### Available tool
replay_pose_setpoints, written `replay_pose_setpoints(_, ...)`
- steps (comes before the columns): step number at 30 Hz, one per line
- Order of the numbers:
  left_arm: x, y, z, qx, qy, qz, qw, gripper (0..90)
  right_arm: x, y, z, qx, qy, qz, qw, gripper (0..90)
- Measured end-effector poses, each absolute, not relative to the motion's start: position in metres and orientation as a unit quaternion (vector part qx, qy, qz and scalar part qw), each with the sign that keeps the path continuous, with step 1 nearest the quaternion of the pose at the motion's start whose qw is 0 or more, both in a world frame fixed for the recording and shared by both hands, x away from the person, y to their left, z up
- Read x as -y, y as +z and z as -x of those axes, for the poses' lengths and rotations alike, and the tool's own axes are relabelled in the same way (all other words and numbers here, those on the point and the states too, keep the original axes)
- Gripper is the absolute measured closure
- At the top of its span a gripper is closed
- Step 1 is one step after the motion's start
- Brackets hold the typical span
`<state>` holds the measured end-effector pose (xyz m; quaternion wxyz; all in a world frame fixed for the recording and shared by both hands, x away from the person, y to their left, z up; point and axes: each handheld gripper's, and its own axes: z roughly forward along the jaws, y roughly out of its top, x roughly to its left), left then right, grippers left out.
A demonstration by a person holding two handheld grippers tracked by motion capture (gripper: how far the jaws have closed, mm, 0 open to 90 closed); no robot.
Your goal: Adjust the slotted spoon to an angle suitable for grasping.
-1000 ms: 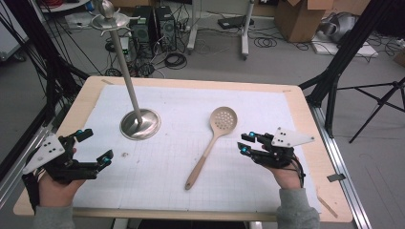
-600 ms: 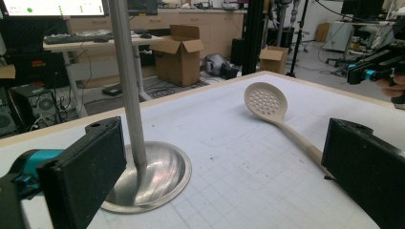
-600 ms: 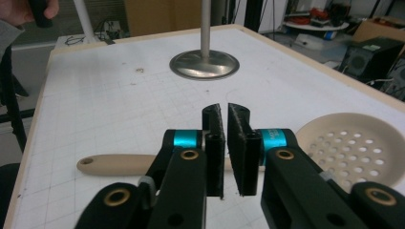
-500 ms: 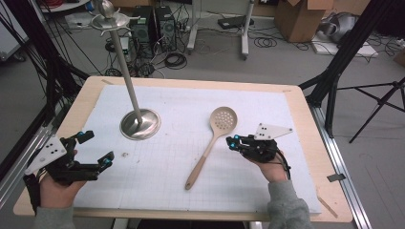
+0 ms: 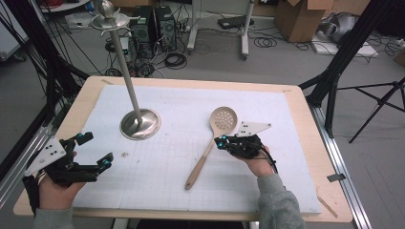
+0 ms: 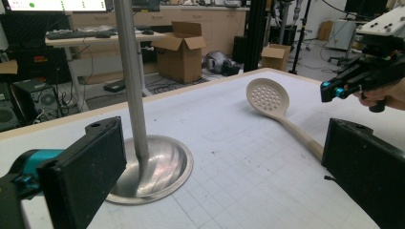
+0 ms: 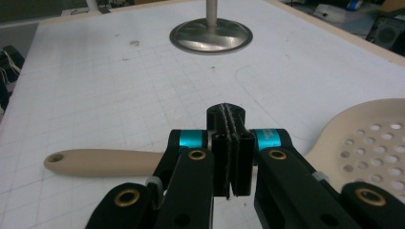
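The slotted spoon point(image 5: 210, 145) lies flat on the white mat point(image 5: 296, 167), bowl toward the far edge. The right gripper point(image 5: 222, 141) (its 2 jaws pressed together, nothing between them) sits just over the handle. The left gripper point(image 5: 94, 151) rests open, well apart, near the metal stand point(image 5: 139, 123).

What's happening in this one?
A person works at a white gridded table with a gripper in each hand. The right gripper, jaws shut with nothing between them, sits just above the handle of a beige slotted spoon lying flat. The left gripper waits open near the tall steel stand, apart from it.
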<state>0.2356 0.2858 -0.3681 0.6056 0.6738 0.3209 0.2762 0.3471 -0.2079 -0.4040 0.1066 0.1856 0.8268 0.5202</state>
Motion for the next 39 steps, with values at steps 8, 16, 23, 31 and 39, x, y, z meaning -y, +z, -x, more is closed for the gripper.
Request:
replay_pose_setpoints(8,-0.287,-0.369,-0.233,-0.323,0.277,-0.674,0.603,1.7,0.19,-0.418,-0.364,-0.842,0.493,-0.198,0.091,90.0)
replay_pose_setpoints(16,-0.289,-0.372,-0.231,-0.327,0.277,-0.675,0.601,1.8,0.182,-0.43,-0.376,-0.851,0.477,-0.204,0.078,90.0)
replay_pose_setpoints(23,-0.291,-0.373,-0.23,-0.33,0.277,-0.675,0.599,1.8,0.174,-0.437,-0.384,-0.857,0.47,-0.201,0.065,90.0)
replay_pose_setpoints(31,-0.292,-0.374,-0.23,-0.332,0.275,-0.675,0.599,1.7,0.164,-0.439,-0.395,-0.873,0.435,-0.209,0.07,90.0)
replay_pose_setpoints(39,-0.292,-0.376,-0.231,-0.333,0.272,-0.676,0.599,1.8,0.164,-0.442,-0.396,-0.88,0.416,-0.215,0.073,90.0)
